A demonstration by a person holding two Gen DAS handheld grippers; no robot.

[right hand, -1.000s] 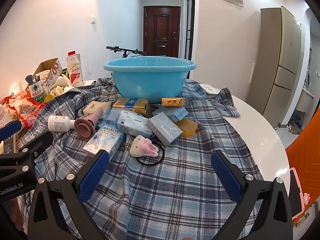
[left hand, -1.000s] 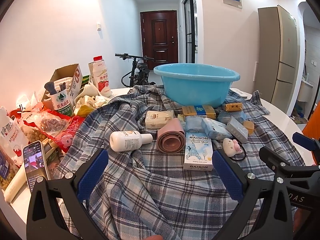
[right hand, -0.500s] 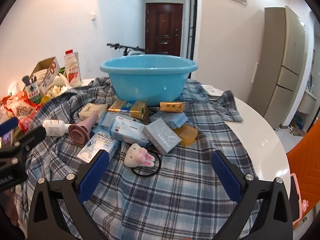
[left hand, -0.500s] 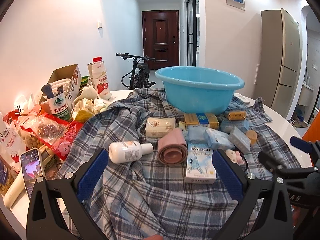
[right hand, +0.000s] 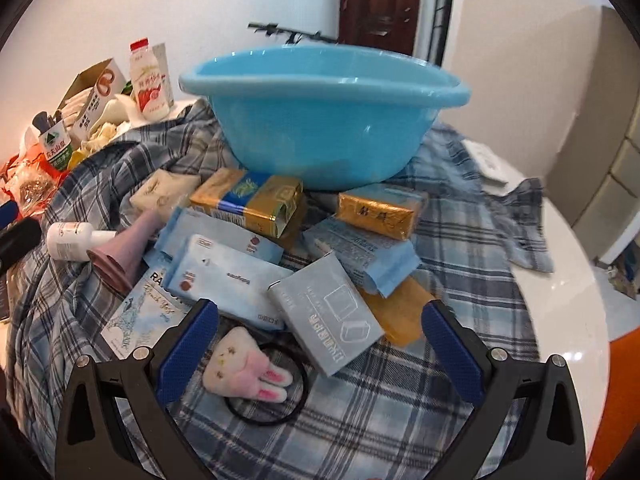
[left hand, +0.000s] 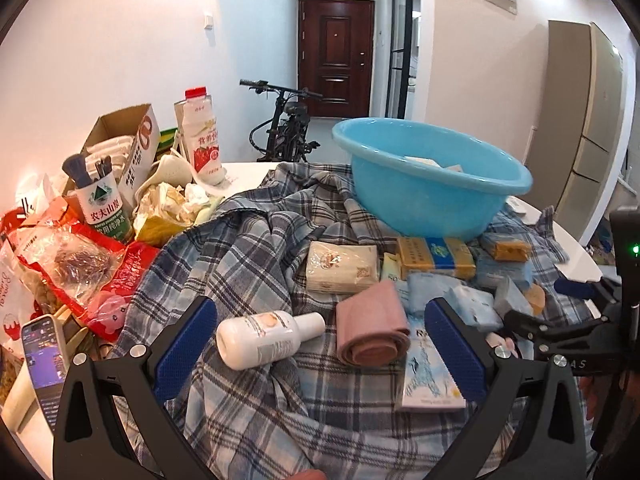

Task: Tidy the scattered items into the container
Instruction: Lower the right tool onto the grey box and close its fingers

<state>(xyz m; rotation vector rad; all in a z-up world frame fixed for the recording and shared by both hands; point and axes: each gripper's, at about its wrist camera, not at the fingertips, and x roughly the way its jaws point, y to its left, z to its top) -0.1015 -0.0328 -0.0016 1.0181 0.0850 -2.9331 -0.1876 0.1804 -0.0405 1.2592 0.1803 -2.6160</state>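
Both hand-held grippers, left [left hand: 320, 344] and right [right hand: 320, 344], are wide open and hold nothing. Packets [right hand: 240, 208] crowd just before the blue bowl [right hand: 324, 120]; a milk bottle [right hand: 150, 84] stands left of it.

Home: fridge [left hand: 592, 120], hallway bicycle [left hand: 286, 128]

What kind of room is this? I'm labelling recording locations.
Most likely a home's dining or entry area: a fridge, a dark front door down a hallway, and a parked bicycle behind the table.
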